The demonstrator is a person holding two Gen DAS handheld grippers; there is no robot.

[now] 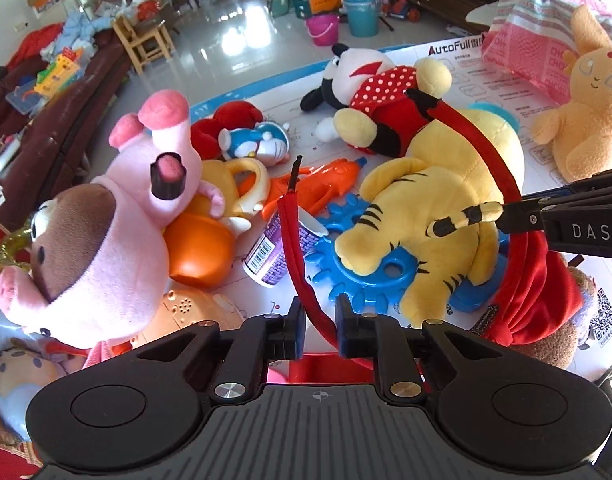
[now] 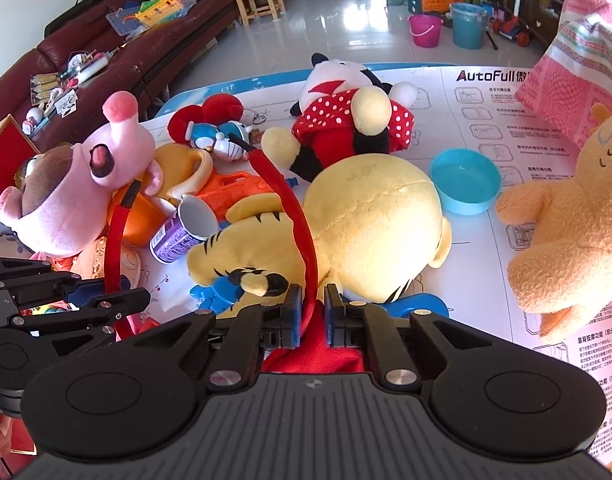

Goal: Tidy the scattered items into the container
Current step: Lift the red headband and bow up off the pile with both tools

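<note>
Both hand-held grippers are clenched on the handles of a red bag [image 1: 534,304], which I take to be the container. The left hand-held gripper [image 1: 320,328] pinches one red strap [image 1: 293,240]; the right hand-held gripper [image 2: 310,312] pinches the other strap [image 2: 289,208], which arches over the tiger plush [image 2: 366,224]. The bag's cloth bunches at the near edge of the table [image 2: 486,92], directly under the grippers; its mouth is hidden, so I cannot tell what, if anything, is inside. The scattered items lie across the table beyond it: tiger plush in the middle, pig plush [image 1: 117,220] toward the left edge, polka-dot mouse plush [image 1: 382,92] near the far edge, orange plush [image 2: 574,232] by the right edge, a tipped purple cup [image 2: 181,232], a blue gear toy [image 1: 346,252] and an orange toy gun [image 1: 318,188]. Risks, as I judge them: the straps are thin and slick-looking, so one could slip from its pads if the bag is pulled open unevenly; the right strap drapes over the tiger, so a lift may drag or roll that plush and knock the cup. A blue bowl [image 2: 466,188] beside the tiger looks empty. The cup looks empty too.
</note>
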